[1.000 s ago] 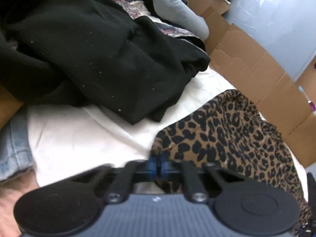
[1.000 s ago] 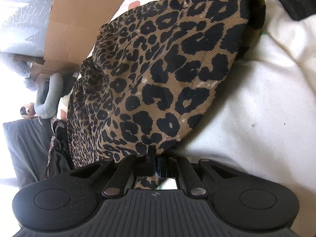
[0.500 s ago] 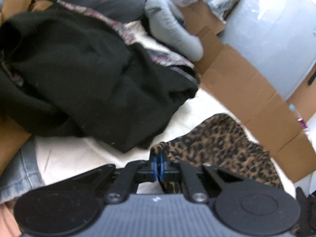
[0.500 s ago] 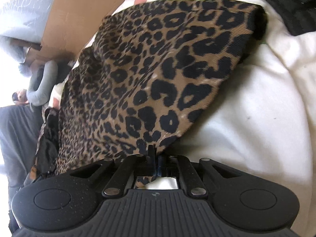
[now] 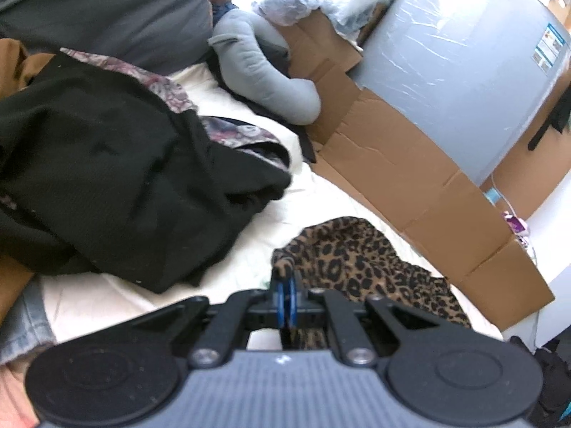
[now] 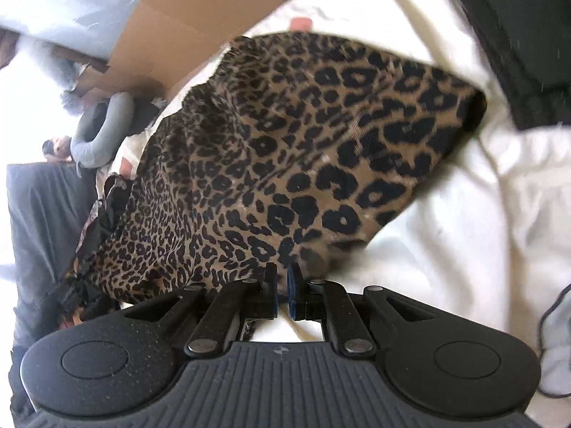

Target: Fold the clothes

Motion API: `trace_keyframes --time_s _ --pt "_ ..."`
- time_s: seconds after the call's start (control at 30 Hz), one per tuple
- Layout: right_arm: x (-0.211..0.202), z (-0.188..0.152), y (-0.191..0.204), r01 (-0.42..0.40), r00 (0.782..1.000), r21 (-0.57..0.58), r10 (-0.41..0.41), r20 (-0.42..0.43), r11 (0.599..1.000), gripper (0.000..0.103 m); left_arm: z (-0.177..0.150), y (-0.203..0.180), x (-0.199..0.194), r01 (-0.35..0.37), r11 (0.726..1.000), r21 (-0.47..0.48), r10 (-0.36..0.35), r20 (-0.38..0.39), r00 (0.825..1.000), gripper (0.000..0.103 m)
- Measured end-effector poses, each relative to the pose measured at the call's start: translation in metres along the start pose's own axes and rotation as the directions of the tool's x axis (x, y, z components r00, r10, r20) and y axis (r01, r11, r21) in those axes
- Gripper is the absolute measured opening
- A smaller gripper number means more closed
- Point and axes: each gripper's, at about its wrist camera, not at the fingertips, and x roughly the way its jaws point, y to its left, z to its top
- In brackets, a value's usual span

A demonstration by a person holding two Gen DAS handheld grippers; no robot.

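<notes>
Seemingly both tongs, left (image 5: 284, 287) and right (image 6: 282, 287), pinch blurred leopard-print garment (image 6: 285, 164) corners, edges partly hidden.

I see the leopard garment (image 5: 360, 260) lower right on the sheet (image 5: 117, 296), dark clothes (image 5: 125, 178) left, cardboard (image 5: 410, 174) right.

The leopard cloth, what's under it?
Under the leopard-print garment lies a white sheet, showing around its edges. Whatever sits beneath the middle of the garment is covered, so that cannot be seen.
</notes>
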Motion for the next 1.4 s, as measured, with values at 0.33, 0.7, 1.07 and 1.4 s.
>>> trace_keyframes --time_s 0.33,0.7,1.07,1.4 --pt "-0.011 0.01 0.02 0.009 0.999 -0.091 -0.005 0.052 0.996 0.019 -0.014 -0.056 0.003 0.059 0.996 0.062 -0.055 -0.069 0.996 0.004" --pt "0.003 0.005 0.047 0.005 0.999 -0.229 0.006 0.046 0.973 0.03 -0.051 -0.114 0.041 0.214 0.975 0.064 -0.198 -0.195 0.961 0.004" --pt "0.012 -0.004 0.072 -0.036 0.998 -0.318 0.05 0.036 0.947 0.03 -0.063 -0.169 0.056 0.35 0.931 0.1 -0.316 -0.259 0.913 0.004" --pt "0.034 -0.016 0.113 -0.083 0.994 -0.445 0.104 0.023 0.892 0.03 -0.091 -0.211 0.068 0.428 0.901 0.074 -0.378 -0.351 0.857 0.004"
